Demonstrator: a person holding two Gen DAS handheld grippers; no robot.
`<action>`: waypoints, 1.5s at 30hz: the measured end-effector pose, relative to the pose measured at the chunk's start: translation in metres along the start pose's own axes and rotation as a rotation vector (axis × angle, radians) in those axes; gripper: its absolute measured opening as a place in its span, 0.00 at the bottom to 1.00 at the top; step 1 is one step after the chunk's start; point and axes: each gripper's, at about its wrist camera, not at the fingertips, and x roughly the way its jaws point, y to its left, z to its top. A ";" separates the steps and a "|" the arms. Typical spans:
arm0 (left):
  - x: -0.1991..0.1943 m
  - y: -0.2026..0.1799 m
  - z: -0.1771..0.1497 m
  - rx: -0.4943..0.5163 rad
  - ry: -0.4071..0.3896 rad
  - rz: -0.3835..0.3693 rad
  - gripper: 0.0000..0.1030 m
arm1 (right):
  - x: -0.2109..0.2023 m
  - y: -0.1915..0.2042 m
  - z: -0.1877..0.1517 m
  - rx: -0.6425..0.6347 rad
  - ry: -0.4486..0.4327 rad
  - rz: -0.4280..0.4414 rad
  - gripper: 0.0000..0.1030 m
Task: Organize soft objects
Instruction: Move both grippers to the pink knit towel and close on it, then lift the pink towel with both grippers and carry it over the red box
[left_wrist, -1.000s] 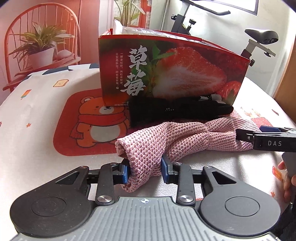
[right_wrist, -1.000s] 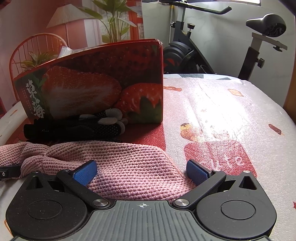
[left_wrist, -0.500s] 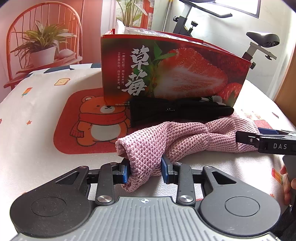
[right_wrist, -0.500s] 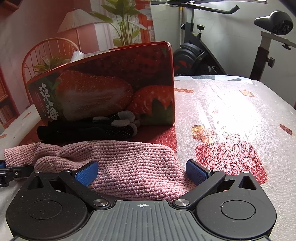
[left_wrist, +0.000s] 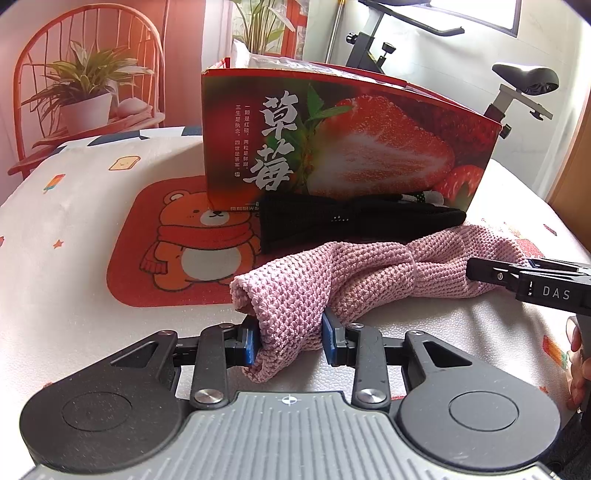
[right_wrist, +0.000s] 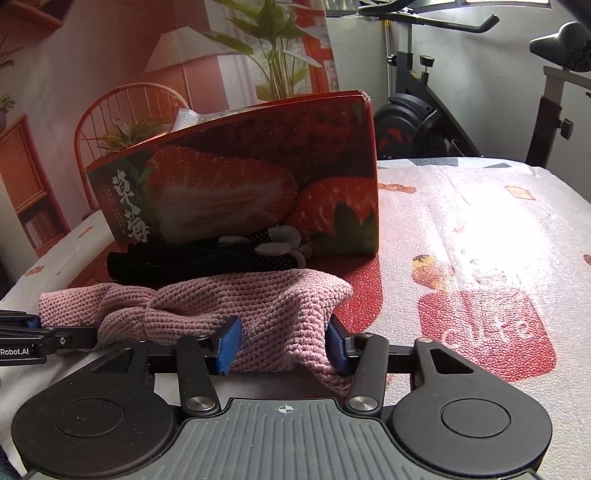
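1. One pink knitted cloth (left_wrist: 369, 273) lies stretched across the worktop (left_wrist: 74, 221), just in front of the strawberry box (left_wrist: 332, 147). It is twisted at its middle and taken at both ends, which in my judgement readies it to be lifted or folded as one piece.
2. The left gripper (left_wrist: 290, 339) has its blue pads pressed into one bunched end of the cloth; the jaws stand narrow, with the fabric filling the gap.
3. The right gripper (right_wrist: 282, 349) is closing on the opposite end; the knit sits between its pads (right_wrist: 229, 341) and is already gathered by them. Part of a hand (left_wrist: 578, 365) shows at the edge of the left view, beside this gripper.
4. One black soft item (left_wrist: 351, 225) with pale dotted parts lies between the cloth and the box, touching the box base. It is untouched and, I judge, awaits its turn.
5. One box stands upright with white material showing above its rim; it is the probable destination.
6. Count: two grippers, one pink cloth, one black item, one box, one bear-print mat (left_wrist: 177, 251).
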 end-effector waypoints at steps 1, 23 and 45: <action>0.000 0.000 0.000 -0.002 0.001 0.000 0.34 | 0.000 0.001 0.000 -0.010 -0.001 0.009 0.30; -0.053 -0.001 0.038 -0.001 -0.118 -0.034 0.18 | -0.043 0.025 0.032 -0.064 -0.110 0.039 0.14; -0.028 0.004 0.172 -0.036 -0.186 -0.008 0.19 | -0.008 0.019 0.183 -0.066 -0.172 0.013 0.14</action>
